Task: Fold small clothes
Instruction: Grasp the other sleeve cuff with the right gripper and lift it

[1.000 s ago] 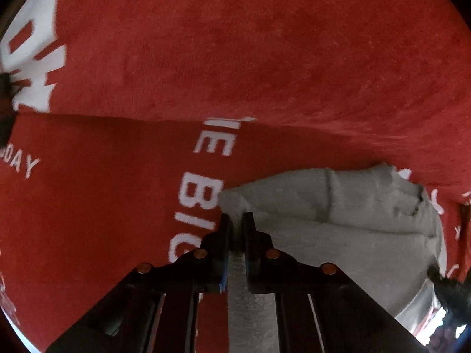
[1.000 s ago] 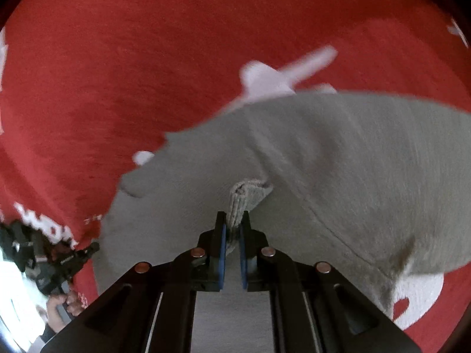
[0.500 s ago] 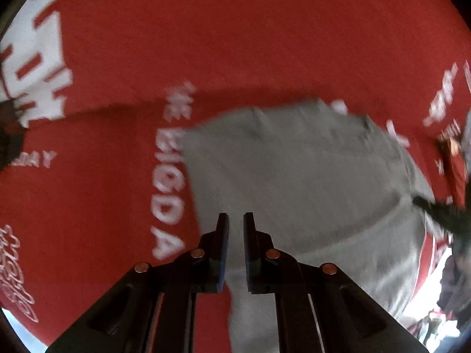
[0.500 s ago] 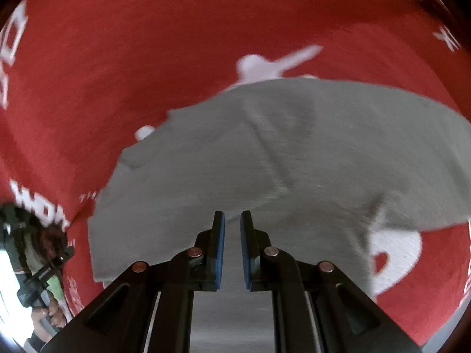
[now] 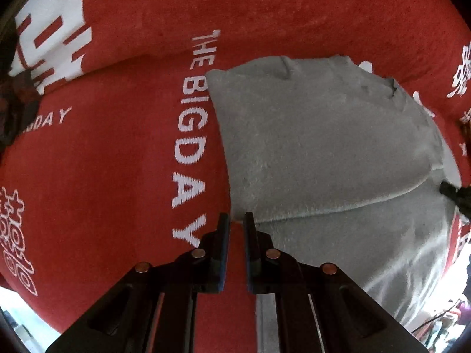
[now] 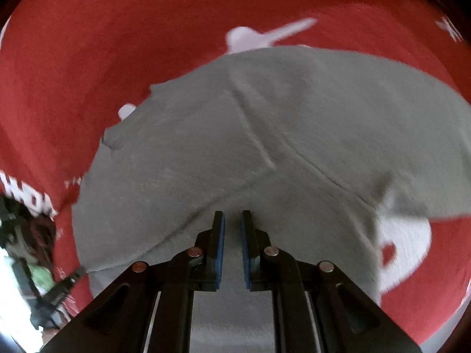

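A small grey garment (image 5: 323, 153) lies folded on a red cloth, its upper layer ending in an edge that runs across the middle. My left gripper (image 5: 234, 220) hangs above the garment's left edge, pointing down. Its jaws are nearly together and nothing is between them. In the right wrist view the same grey garment (image 6: 265, 135) fills the centre. My right gripper (image 6: 232, 217) hovers over the fold's lower edge with a narrow gap between its blue pads (image 6: 221, 250), which hold nothing.
The red cloth (image 5: 103, 161) with white lettering "THE BIG DAY" covers the whole surface and is creased behind the garment. Its front edge and a bright floor show at the lower left (image 6: 17, 264). A dark tool tip (image 5: 456, 197) pokes in at the right.
A second ago each gripper pinched a fold of grey cloth. Both have let go, and the garment now lies flat and folded. The left gripper has shifted to the garment's left edge.
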`<state>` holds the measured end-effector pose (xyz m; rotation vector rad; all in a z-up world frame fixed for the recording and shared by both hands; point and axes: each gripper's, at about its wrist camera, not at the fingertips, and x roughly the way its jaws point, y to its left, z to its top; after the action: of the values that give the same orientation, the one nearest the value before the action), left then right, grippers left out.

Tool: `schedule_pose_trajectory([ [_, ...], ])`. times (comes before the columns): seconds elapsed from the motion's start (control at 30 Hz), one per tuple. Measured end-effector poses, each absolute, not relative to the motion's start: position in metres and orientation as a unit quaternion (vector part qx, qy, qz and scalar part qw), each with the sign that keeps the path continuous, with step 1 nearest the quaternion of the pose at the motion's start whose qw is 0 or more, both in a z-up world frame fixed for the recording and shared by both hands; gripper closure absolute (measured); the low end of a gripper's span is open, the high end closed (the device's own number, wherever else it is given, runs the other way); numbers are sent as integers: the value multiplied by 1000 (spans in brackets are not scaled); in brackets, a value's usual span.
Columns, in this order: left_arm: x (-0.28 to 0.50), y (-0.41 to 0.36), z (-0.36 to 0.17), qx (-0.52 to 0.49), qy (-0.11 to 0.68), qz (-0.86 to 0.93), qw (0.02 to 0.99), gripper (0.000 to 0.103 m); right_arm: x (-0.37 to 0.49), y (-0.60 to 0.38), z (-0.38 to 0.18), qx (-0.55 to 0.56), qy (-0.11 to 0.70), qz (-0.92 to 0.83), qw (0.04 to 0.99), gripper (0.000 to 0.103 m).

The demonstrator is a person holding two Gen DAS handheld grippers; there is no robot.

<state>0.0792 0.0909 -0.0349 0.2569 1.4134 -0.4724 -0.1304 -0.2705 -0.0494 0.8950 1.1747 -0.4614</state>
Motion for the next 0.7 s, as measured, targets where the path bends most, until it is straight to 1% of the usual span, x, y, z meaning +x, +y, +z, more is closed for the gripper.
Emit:
schedule_pose_trajectory([
  [0.07, 74, 89, -32, 108, 645, -217, 725, 93, -139, -267, -45, 407, 531, -204, 714, 86],
  [0.1, 69, 87, -30, 109, 645, -221, 723, 93, -142, -264, -44, 410, 532, -202, 713, 80],
  [0.13, 66, 85, -30, 112, 645, -224, 722, 93, -146, -261, -42, 414, 533, -200, 711, 72],
  [0.2, 57, 76, -27, 121, 645, -235, 718, 93, -154, -256, -40, 424, 530, -200, 707, 66],
  [0.37, 34, 55, -18, 145, 645, -257, 705, 92, -176, -238, -39, 464, 520, -198, 690, 65],
  [0.43, 25, 49, -17, 156, 642, -265, 703, 92, -183, -231, -39, 471, 519, -197, 686, 62],
  [0.7, 2, 32, -17, 188, 644, -288, 684, 92, -217, -202, -39, 502, 505, -206, 671, 62],
])
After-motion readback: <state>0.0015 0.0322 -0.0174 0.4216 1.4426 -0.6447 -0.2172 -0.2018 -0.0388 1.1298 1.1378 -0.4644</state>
